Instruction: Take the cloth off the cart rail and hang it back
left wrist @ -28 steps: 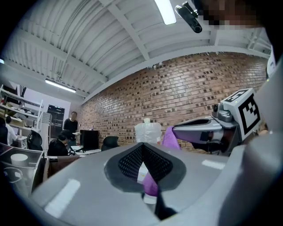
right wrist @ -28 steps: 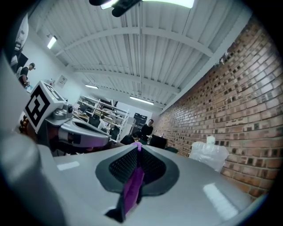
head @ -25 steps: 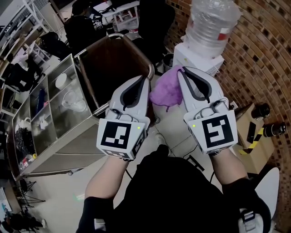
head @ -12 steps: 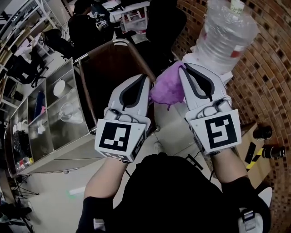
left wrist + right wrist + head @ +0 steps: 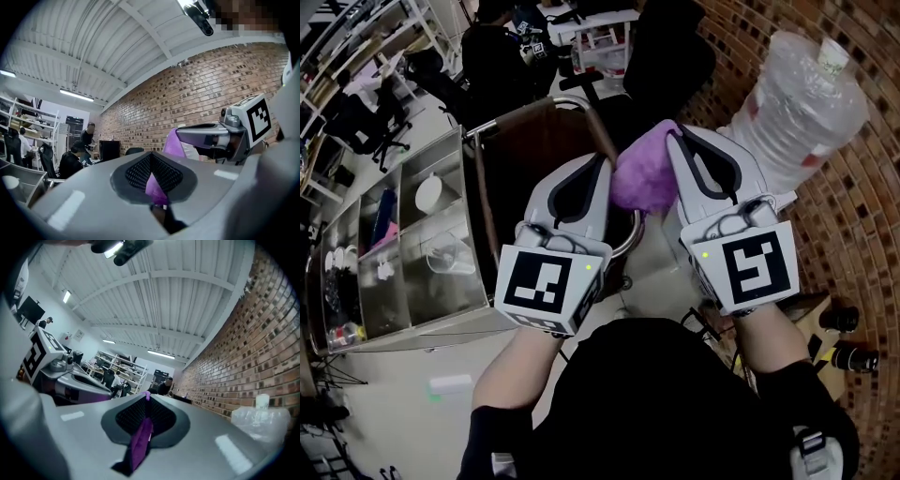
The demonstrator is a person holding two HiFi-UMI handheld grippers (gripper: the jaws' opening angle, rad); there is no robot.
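Note:
A purple cloth (image 5: 645, 180) is bunched up in the air between my two grippers. My left gripper (image 5: 599, 162) is shut on its left side, and a purple fold (image 5: 154, 186) shows pinched in its closed jaws. On the cloth's right side my right gripper (image 5: 677, 140) is shut, with a purple strip (image 5: 140, 440) caught between its pads. The cloth hangs above the near end of the cart, over its curved metal rail (image 5: 630, 240). A brown-wrapped handle rail (image 5: 546, 111) runs round the cart's far end.
The steel cart (image 5: 431, 272) at left carries a glass jug, a bowl and small items on its shelves. A large water bottle (image 5: 802, 108) on a dispenser stands at right against the brick wall (image 5: 862, 234). People sit at desks beyond the cart.
Both grippers kept hold of the cloth and stayed side by side. The cloth was beside the cart over the floor; now it hangs over the cart's near rail. The bottle slid right in view.

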